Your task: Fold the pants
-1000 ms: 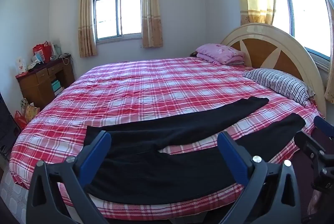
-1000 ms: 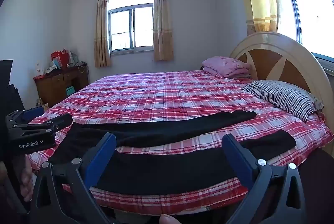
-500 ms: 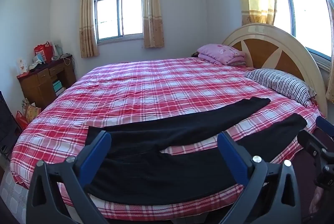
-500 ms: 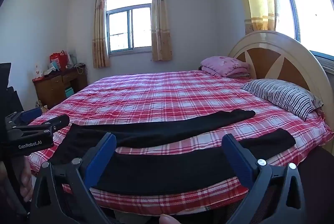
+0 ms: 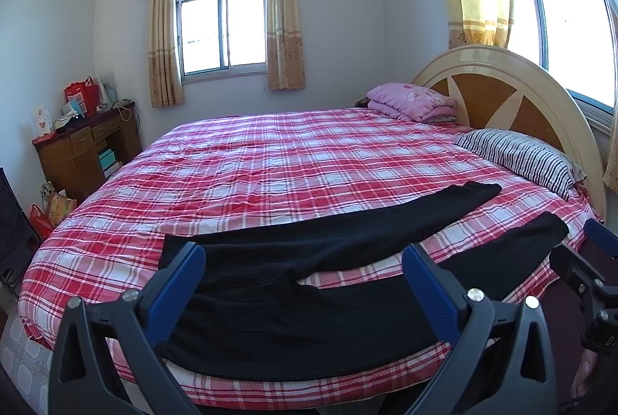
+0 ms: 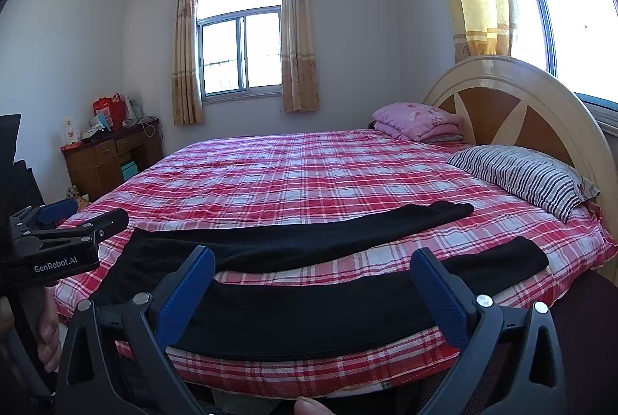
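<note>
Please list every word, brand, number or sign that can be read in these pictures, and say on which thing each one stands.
"GenRobot.AI": white letters on the black body of the left hand-held gripper, seen in the right wrist view.
Red bag and card on the desk: any print is too small and blurred to read.
Nothing else readable.

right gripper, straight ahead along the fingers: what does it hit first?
Most likely the near leg of the black pants on the bed; the open right gripper frames it. Depth is unclear.

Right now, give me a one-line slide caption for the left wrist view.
Open left gripper faces unfolded black pants spread legs-apart across the red plaid bed; right gripper waits alongside.
</note>
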`<state>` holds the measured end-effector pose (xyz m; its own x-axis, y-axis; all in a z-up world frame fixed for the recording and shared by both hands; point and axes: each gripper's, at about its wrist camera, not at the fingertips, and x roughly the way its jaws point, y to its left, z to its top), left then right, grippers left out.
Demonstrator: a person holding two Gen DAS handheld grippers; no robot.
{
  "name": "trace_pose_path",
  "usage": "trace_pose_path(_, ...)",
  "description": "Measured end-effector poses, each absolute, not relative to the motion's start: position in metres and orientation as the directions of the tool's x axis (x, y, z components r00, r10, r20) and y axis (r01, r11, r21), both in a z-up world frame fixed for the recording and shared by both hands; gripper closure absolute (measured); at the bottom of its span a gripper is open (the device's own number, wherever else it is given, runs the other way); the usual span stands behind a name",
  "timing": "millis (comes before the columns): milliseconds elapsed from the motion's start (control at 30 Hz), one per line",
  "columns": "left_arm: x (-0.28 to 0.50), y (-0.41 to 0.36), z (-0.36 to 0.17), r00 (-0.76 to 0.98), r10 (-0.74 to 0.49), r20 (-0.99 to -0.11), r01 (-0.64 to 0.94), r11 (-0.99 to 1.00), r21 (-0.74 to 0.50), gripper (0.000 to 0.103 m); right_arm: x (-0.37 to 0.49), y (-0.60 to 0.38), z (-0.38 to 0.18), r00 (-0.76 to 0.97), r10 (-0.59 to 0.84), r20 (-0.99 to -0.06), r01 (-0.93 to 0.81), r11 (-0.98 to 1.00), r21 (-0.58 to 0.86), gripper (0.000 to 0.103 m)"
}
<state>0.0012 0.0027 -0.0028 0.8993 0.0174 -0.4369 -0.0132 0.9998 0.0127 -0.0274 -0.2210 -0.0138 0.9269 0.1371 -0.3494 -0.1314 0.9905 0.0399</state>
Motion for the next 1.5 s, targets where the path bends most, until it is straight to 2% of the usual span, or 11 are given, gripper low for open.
trace_pose_path(1500, 0.0025, 0.0034, -0.0066, 0.896, 0.025, -0.443, -0.028, 1.000, 0.001, 0.000, -0.0223, -0.2231, -0.0214, 0.921, 0.137, -0.366, -0.131, 0.991, 0.043, 0.001)
